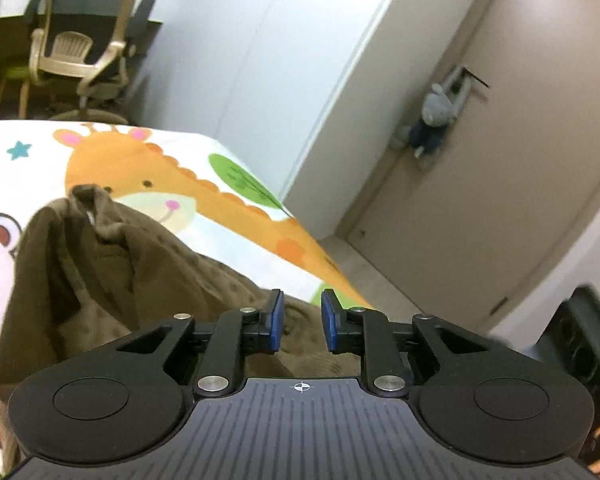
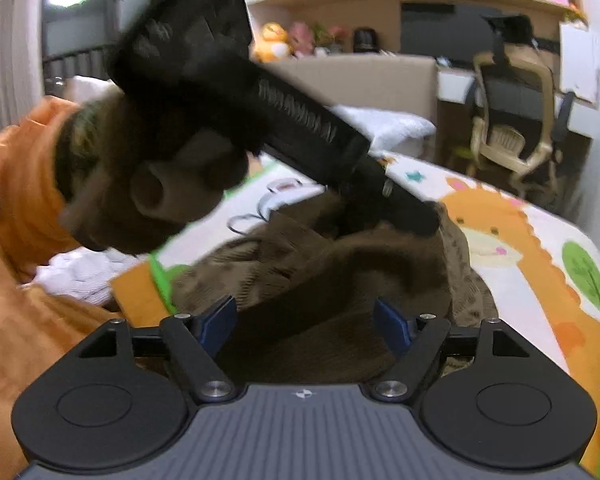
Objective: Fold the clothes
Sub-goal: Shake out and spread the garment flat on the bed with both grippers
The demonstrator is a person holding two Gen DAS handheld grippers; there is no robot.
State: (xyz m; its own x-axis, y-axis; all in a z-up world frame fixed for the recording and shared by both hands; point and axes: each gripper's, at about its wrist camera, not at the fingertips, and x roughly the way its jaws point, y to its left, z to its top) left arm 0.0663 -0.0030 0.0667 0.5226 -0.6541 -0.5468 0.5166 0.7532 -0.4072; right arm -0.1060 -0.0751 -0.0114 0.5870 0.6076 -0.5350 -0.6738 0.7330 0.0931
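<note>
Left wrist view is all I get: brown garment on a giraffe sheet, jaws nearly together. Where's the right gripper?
Observer: The right gripper hangs over the same garment, its jaws wide and its pads not pressing the cloth.
Operator: Any other laundry nearby?
Observer: Yes, a white cloth lies crumpled to the left of the garment in the right wrist view.
Operator: Who's carrying the left gripper?
Observer: A hand coming out of an orange sleeve holds the left gripper. Its tip is at the garment's raised edge.
</note>
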